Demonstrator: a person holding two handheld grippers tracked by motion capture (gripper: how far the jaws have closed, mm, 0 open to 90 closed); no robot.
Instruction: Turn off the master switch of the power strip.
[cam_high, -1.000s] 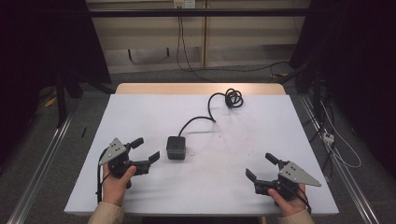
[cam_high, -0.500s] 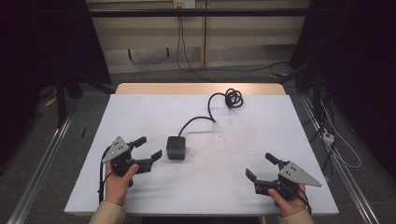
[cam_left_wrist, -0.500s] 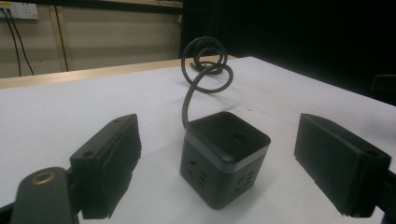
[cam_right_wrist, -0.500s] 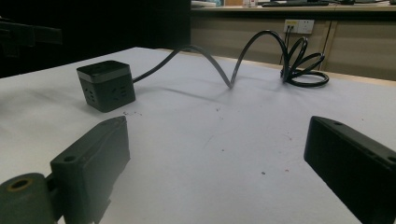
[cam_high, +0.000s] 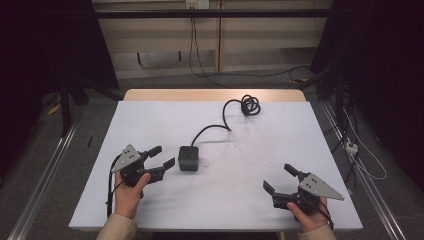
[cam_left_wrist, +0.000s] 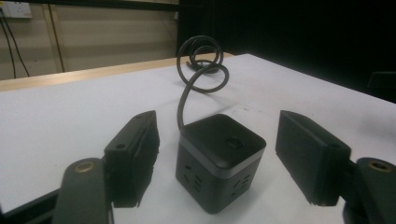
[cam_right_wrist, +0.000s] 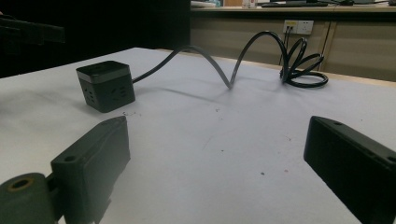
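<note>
The left gripper (cam_high: 162, 157) has its fingers (cam_left_wrist: 133, 154) apart, one on each side of the black socket cube (cam_left_wrist: 219, 161), which stands between them without touching either pad; they have just been closing in on it. To grip well, keep the cube centred so both pads land flat on opposite side faces, below the pale band near its top, and squeeze evenly so it does not twist on the table (cam_high: 150, 125). The cord (cam_high: 227, 120) runs from the cube's far side, away from the fingers, to a coil; leave it slack. The right gripper (cam_high: 281, 179) rests well apart, fingers wide with nothing between.
</note>
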